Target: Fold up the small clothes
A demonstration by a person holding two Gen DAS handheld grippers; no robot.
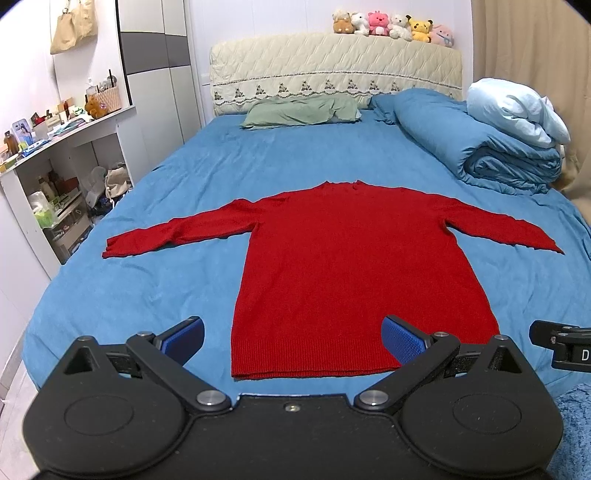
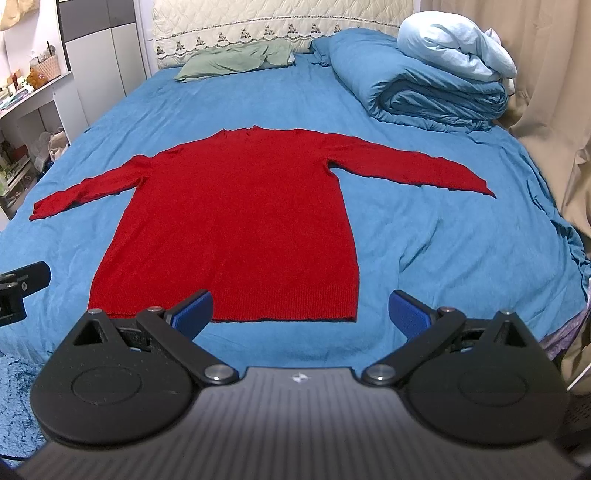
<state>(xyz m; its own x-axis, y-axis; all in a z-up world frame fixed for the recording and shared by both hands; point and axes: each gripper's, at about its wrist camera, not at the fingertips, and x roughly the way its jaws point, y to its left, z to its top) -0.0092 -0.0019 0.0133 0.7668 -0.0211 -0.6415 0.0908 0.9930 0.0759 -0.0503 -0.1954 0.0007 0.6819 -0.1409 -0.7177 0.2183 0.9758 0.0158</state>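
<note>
A red long-sleeved sweater lies flat on the blue bed sheet, both sleeves spread out sideways, hem towards me. My left gripper hovers open just short of the hem, blue pads wide apart with nothing between them. My right gripper is also open above the hem's right part, holding nothing. The right gripper's black edge shows at the right of the left wrist view, and the left gripper's edge shows at the left of the right wrist view.
A rolled blue duvet with a pale pillow on it lies at the bed's far right. A green pillow rests by the quilted headboard, with plush toys on top. A cluttered white shelf stands left; curtains hang right.
</note>
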